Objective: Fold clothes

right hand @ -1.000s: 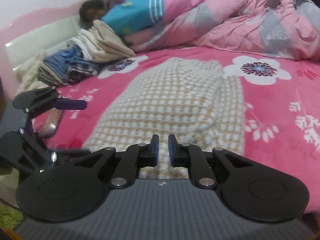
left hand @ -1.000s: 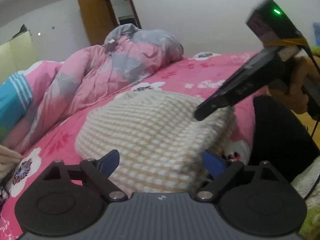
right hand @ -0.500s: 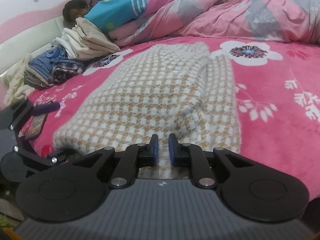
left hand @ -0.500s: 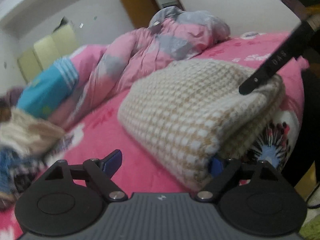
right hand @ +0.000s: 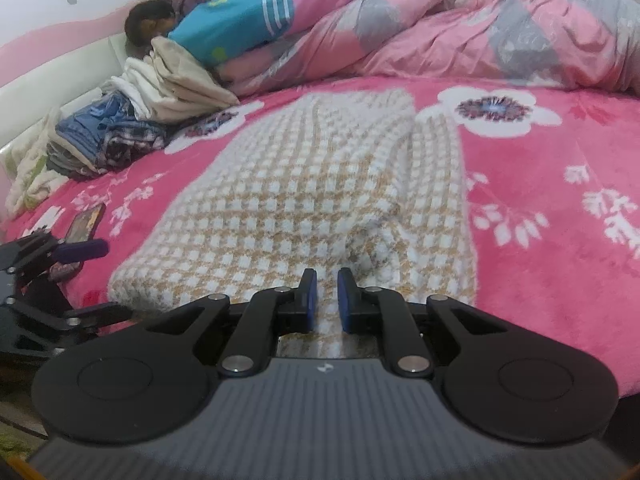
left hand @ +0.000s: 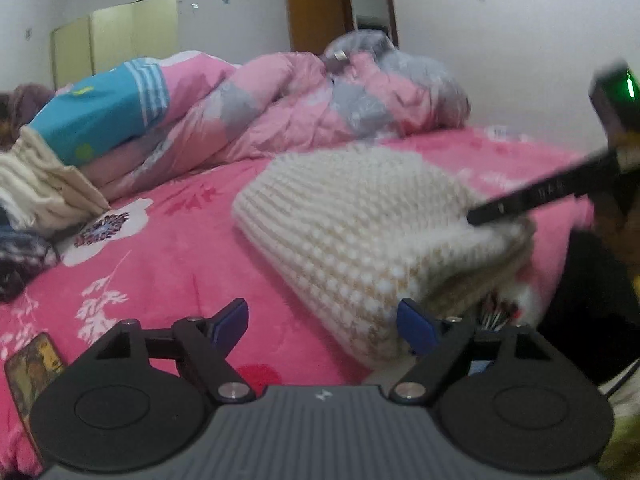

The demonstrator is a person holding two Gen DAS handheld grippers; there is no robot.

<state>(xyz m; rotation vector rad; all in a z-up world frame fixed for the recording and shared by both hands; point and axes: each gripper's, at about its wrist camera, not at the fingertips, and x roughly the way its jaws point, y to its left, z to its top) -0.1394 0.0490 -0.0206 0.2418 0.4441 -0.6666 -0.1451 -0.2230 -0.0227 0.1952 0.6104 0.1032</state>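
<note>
A cream-and-tan checked knit sweater (right hand: 304, 184) lies folded on the pink flowered bed sheet (right hand: 560, 240). My right gripper (right hand: 324, 300) is at its near edge, jaws almost together, pinching the knit; a pucker rises just beyond the tips. The left wrist view shows that gripper (left hand: 520, 204) coming in from the right, its tip on the sweater (left hand: 352, 224). My left gripper (left hand: 324, 324) is low at the sweater's near left corner. Its jaws are opening wide; the right finger sits against the corner, and mostly bare sheet lies between the pads. It also shows at the left edge of the right wrist view (right hand: 92, 280).
A phone (right hand: 84, 220) lies on the sheet near the left gripper. A stack of folded clothes (right hand: 104, 140) sits at the far left. A person in a blue top (right hand: 240, 12) lies under a pink-and-grey quilt (right hand: 440, 32) along the back of the bed.
The left gripper has rolled and slid left, from over the sweater's near edge to its left corner. The right gripper has stayed put, and the knit has puckered in front of it.
</note>
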